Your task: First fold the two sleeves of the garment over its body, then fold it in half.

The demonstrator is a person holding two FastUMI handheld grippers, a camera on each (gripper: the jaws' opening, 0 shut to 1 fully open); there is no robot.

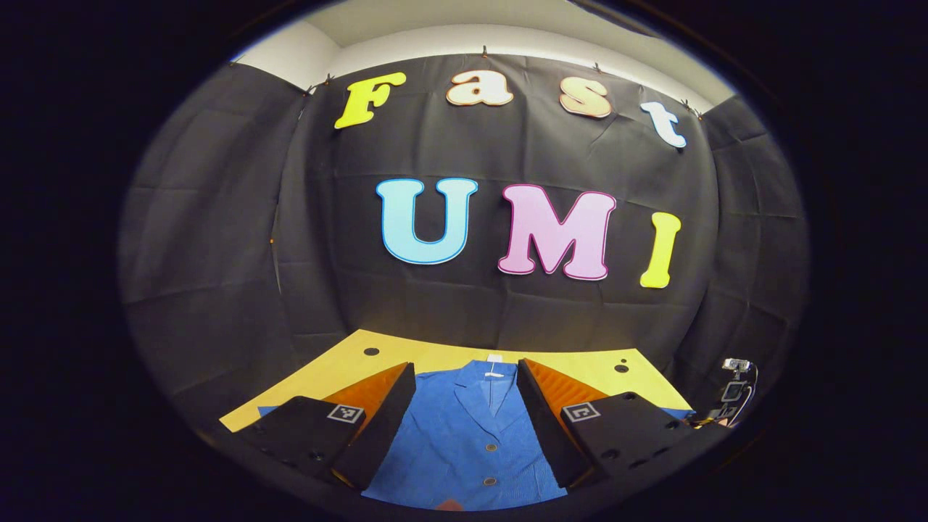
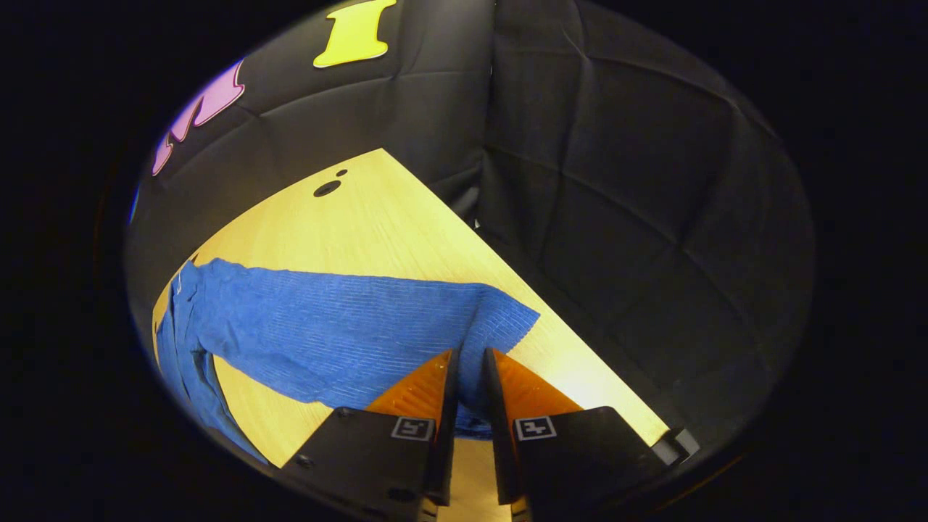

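Observation:
A blue buttoned jacket (image 1: 464, 442) lies flat on the yellow table (image 1: 435, 354), collar toward the wall. My left gripper (image 1: 466, 370) hovers over the jacket's chest, open wide, with the collar and buttons showing between its fingers. In the right gripper view one sleeve (image 2: 348, 319) stretches out sideways from the jacket body (image 2: 181, 341) across the table (image 2: 362, 217). My right gripper (image 2: 467, 357) is shut on the sleeve near the cuff; a fold of blue cloth is pinched in the narrow gap between the fingers.
The black cloth wall closes the table off at the back and right. Two round holes (image 2: 326, 188) sit in the tabletop near the far corner. A small dark device (image 1: 734, 388) stands off the table's right end. The table's right edge (image 2: 580, 341) runs close to the cuff.

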